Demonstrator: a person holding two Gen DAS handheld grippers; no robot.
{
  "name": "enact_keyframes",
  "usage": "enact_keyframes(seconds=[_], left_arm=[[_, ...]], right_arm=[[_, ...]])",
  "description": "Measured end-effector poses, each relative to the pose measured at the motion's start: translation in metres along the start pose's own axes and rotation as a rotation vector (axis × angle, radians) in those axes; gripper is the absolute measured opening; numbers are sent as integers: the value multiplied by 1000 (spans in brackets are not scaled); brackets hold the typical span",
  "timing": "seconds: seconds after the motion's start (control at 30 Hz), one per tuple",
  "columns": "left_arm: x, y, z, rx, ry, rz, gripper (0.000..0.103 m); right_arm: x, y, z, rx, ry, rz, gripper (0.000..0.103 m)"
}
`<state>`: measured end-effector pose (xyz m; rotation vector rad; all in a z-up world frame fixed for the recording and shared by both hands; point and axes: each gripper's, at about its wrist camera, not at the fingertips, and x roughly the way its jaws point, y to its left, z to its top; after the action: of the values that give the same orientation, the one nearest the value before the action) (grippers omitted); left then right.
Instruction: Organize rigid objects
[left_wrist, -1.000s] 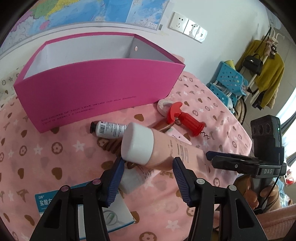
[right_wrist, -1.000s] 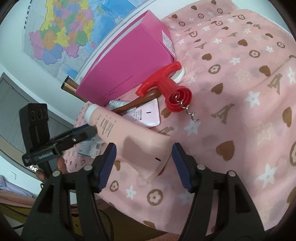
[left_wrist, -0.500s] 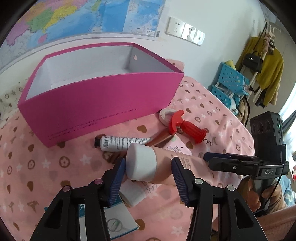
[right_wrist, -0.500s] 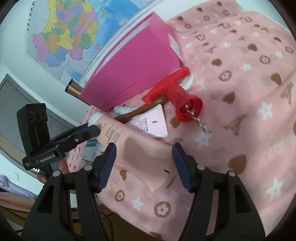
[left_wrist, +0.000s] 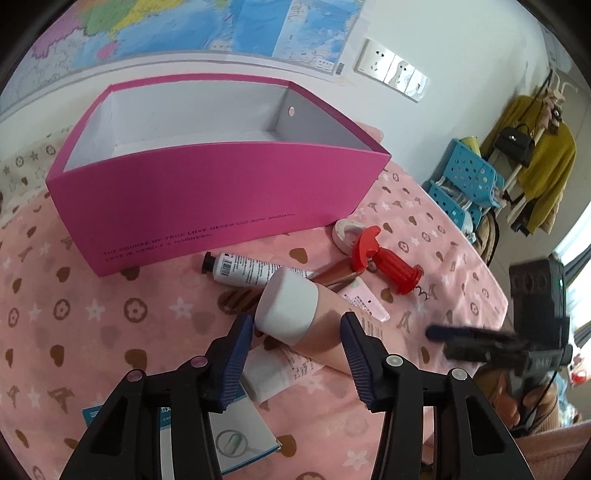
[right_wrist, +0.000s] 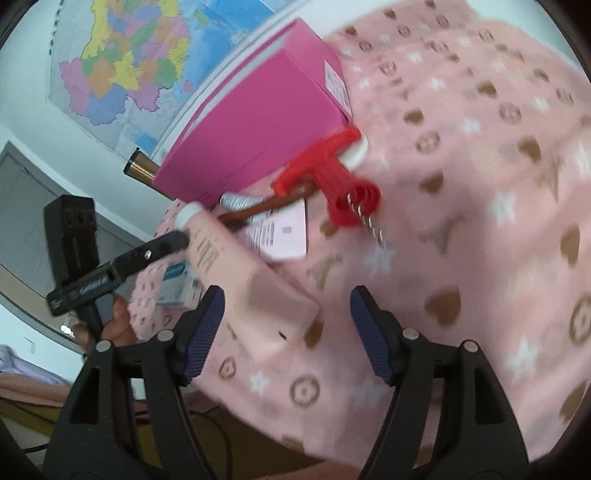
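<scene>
Since a second ago the left gripper (left_wrist: 297, 332) has closed onto the pink tube's (left_wrist: 325, 328) white cap, holding it above the pink cloth (left_wrist: 92, 314); the magenta box (left_wrist: 221, 199) reads "THE COURSE OF TRUE LOVE NEVER". Right wrist view: right gripper (right_wrist: 286, 323) jaws, just widened, are clear of the tube's crimped end.

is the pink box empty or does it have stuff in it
Empty as far as visible: the pink box shows only bare white inner walls and floor, though its near wall hides part of the floor.

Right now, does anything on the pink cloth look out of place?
Yes. The pink tube lies tilted on a heap of items, its white cap raised between the left claw pads. The pink box holds nothing visible.
</scene>
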<state>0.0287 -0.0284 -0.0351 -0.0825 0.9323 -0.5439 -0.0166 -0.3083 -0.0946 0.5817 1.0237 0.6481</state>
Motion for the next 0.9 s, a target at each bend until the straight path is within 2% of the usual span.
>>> enact_keyframes(seconds=[0.1,0.37,0.53,0.7,0.9], left_arm=[[1,-1,1,-1,1,1,50],[3,-4,4,6,6,8,50],[4,-6,6,11,8,15,50],[4,-8,6,18,5,25,50],[4,-14,4,41,12,5,49]], right_arm=[[3,11,-9,-49,25,1,72],[21,48,-12,-240,44,-108,72],[47,73,-17,-391,108,-162,72],[53,72,-18,-542,110,-322,71],[35,48,5,-561,72,-430,72]])
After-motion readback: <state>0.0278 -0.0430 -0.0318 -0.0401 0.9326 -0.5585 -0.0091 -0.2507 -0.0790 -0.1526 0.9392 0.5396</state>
